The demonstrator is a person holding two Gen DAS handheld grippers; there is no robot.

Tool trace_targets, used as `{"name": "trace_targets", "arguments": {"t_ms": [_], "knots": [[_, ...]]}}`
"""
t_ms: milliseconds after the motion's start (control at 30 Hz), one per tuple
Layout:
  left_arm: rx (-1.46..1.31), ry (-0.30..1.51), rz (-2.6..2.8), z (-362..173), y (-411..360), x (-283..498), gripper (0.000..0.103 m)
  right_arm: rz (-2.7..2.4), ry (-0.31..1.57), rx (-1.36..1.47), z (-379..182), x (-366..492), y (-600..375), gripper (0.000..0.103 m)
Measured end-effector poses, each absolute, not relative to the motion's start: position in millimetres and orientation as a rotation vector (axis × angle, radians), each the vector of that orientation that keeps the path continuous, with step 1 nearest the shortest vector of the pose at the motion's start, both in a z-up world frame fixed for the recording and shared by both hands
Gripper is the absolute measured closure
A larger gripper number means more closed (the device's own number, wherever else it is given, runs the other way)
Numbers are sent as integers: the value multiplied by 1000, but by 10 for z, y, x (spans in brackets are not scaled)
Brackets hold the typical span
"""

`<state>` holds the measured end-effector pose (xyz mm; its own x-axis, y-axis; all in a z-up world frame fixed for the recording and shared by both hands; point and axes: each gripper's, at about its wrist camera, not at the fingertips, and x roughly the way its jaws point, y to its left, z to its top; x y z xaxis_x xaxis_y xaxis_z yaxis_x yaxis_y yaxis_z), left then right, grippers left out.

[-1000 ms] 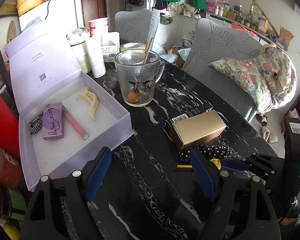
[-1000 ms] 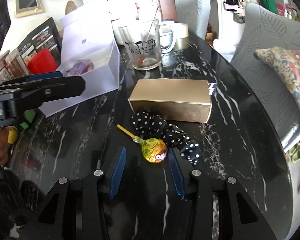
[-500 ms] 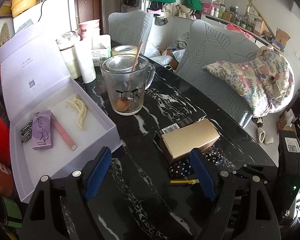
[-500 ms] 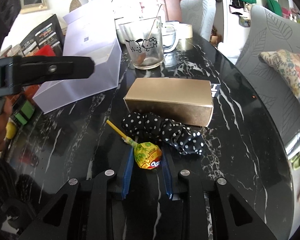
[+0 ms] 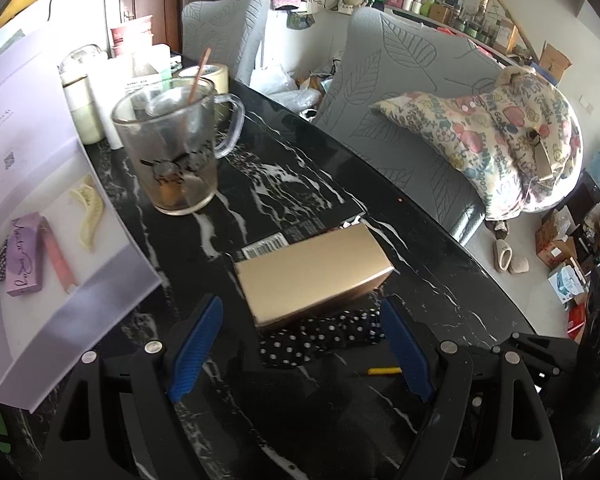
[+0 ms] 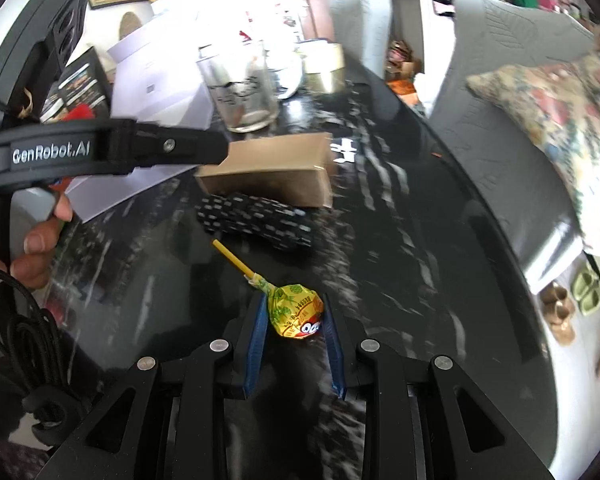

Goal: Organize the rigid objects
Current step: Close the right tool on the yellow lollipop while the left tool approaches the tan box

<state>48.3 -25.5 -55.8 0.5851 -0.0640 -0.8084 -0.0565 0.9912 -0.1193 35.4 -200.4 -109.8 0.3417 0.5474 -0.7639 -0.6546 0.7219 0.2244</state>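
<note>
Moved: right tongs [image 6: 294, 328] have just closed, now clamped on lollipop [image 6: 296, 312], lifted above desk [image 6: 399, 280]. Left tongs [image 5: 300, 344] apart over gold box [image 5: 311, 276]. Lollipop: light, rigid; grip wrapped head.

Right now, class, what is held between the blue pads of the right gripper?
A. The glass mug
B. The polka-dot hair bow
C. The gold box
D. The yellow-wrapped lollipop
D. In the right wrist view the right gripper has its pads pressed on either side of the yellow-wrapped lollipop, its stick pointing away, while the polka-dot hair bow and the gold box lie farther off on the table.
</note>
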Motion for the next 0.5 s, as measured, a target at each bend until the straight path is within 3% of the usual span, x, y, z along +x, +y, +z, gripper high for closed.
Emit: {"name": "trace_targets", "arguments": {"t_ms": [500], "knots": [[-178,987,34,-685,-321,734,22,714,942,-93,-1119,504,-2371,76]]}}
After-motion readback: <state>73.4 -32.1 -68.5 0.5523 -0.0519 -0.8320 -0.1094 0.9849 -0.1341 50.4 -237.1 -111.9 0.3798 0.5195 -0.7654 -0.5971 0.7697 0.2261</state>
